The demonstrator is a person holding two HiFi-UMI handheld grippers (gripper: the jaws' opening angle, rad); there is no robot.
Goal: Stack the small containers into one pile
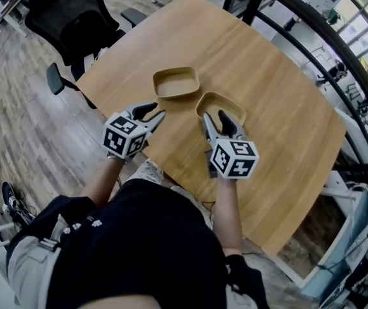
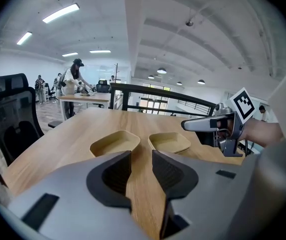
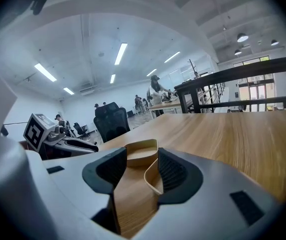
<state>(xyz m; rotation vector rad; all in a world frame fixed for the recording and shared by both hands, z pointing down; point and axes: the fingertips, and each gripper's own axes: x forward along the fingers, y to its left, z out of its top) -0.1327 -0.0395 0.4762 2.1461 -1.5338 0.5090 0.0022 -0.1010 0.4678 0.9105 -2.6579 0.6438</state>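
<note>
Two containers: far container, near container, apart on table
Left gripper: my jaws slightly apart, empty
Right gripper: my jaws apart, astride near container's rim

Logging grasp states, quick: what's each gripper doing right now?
Left gripper: open, empty.
Right gripper: open, straddling the nearer container at its rim, not clamped.

Grey tools, black shirt

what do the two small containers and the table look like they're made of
Left container and right container: tan, matte, thin walls with soft rounded rims, likely molded fibre or bamboo-type plastic. Table: light wood grain with a smooth satin top, possibly laminate rather than solid wood.
</note>
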